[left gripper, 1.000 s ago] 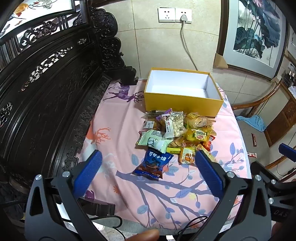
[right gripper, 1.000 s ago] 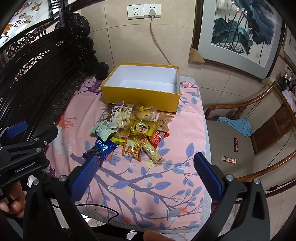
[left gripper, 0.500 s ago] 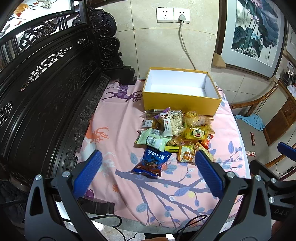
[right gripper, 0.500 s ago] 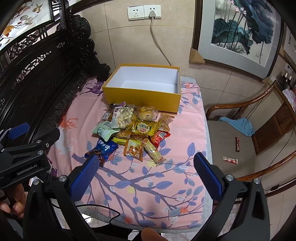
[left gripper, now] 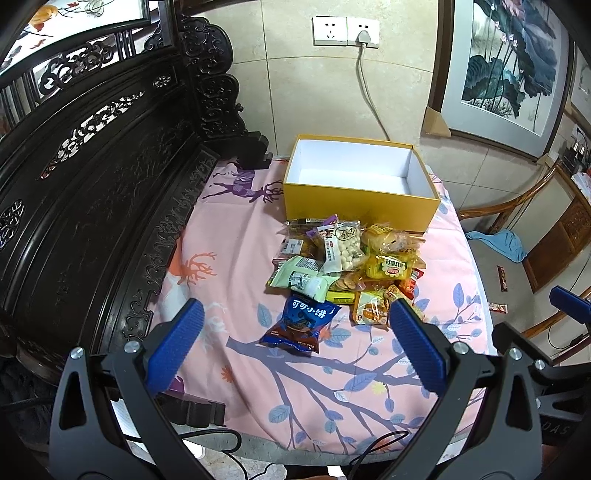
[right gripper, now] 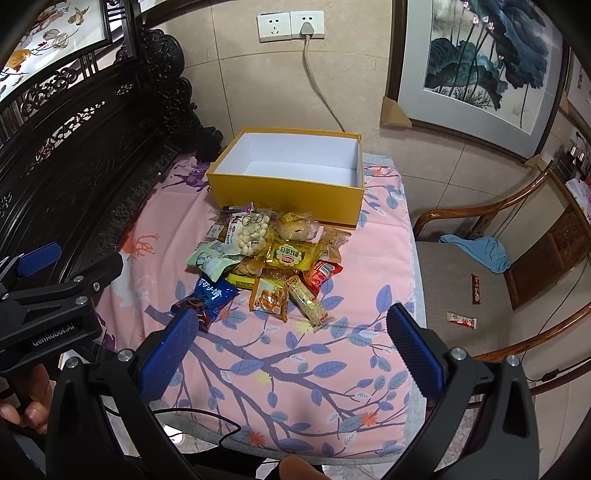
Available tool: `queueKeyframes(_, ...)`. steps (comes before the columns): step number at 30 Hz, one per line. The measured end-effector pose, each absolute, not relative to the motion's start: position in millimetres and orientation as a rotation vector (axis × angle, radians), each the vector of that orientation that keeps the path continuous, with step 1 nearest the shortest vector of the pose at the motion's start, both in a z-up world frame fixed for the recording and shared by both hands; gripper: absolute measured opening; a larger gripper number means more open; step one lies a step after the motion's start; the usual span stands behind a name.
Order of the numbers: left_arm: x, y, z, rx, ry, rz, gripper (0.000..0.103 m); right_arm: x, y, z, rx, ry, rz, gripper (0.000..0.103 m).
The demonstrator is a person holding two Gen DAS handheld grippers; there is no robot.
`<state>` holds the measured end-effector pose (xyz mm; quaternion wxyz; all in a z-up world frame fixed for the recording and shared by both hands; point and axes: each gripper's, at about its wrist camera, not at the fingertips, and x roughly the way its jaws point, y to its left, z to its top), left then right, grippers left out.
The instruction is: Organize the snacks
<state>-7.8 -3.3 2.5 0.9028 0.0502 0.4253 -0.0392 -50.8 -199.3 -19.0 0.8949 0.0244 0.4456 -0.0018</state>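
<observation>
A pile of snack packets [left gripper: 347, 266] lies on the pink tablecloth [left gripper: 229, 266], just in front of an open, empty yellow box [left gripper: 358, 201]. A blue cookie bag [left gripper: 299, 323] lies nearest to me, with a green packet [left gripper: 301, 278] behind it. My left gripper [left gripper: 295, 354] is open and empty, held above the table's near edge, short of the pile. My right gripper [right gripper: 291, 347] is open and empty, near the front edge too. The pile [right gripper: 266, 258] and box [right gripper: 288, 192] also show in the right wrist view.
A dark carved wooden bench back [left gripper: 92, 177] runs along the table's left side. A wooden chair [right gripper: 480, 280] with a blue cloth [right gripper: 480, 251] and two loose snack bars [right gripper: 476, 288] stands to the right. A tiled wall with a plugged socket [left gripper: 364, 33] is behind the box.
Both grippers have eased slightly back and up, so the pile sits a little farther away. Both stay open and empty.
</observation>
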Motion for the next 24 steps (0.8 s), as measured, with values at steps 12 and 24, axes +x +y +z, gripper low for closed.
queueKeyframes(12,-6.3,-1.7,-0.4,0.103,0.885,-0.077,0.101,-47.6,-198.3,-18.9,0.035,0.921,-0.002,0.102)
queueKeyframes(24,-6.1,-0.4,-2.8,0.106,0.885,-0.073,0.101,-48.1,-198.4,-19.7,0.035,0.92,-0.002,0.102)
